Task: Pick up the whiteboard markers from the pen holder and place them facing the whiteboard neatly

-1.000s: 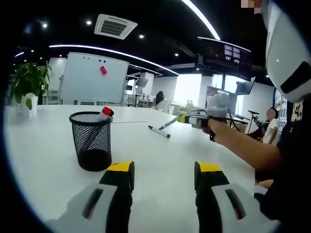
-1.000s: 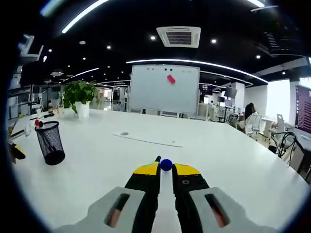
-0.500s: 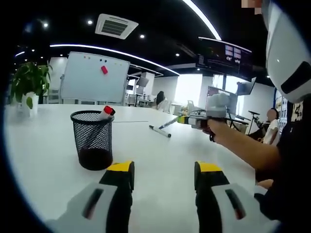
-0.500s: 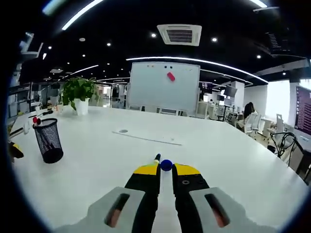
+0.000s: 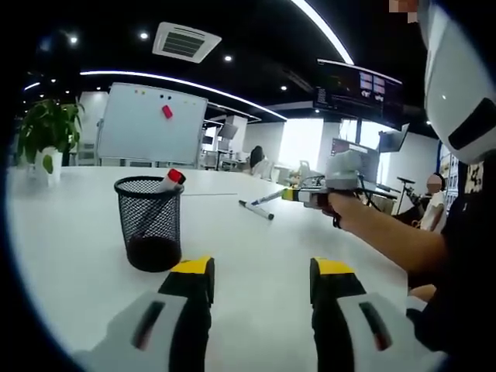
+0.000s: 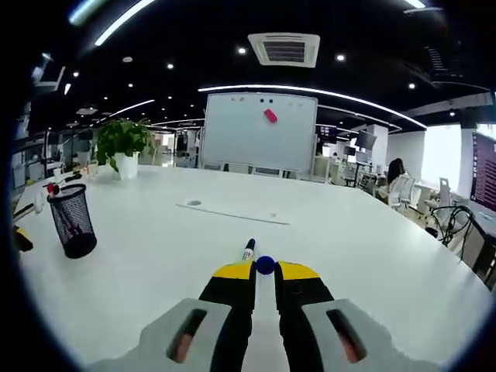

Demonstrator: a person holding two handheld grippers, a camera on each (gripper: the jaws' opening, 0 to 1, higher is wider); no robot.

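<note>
Holding a blue-capped marker (image 6: pixel 264 264) in the clenched right hand-held gripper (image 6: pixel 264 273) above mid-tabletop (image 6: pixel 372 256) | left hand-held gripper (image 5: pixel 261 275) released near the mesh pen holder (image 5: pixel 150 223) with its red-capped marker (image 5: pixel 172 179) | risk: marker rolls askew beside the already laid marker (image 6: pixel 248 250), off-line from the whiteboard (image 6: pixel 260 132).

Left gripper view: bare table (image 5: pixel 256 256) ahead, centre frame. Obstacles: mesh pen holder (image 5: pixel 149 225) left of centre, loose marker (image 5: pixel 255 210) beyond, person's forearm (image 5: pixel 387 236) crossing the right.
</note>
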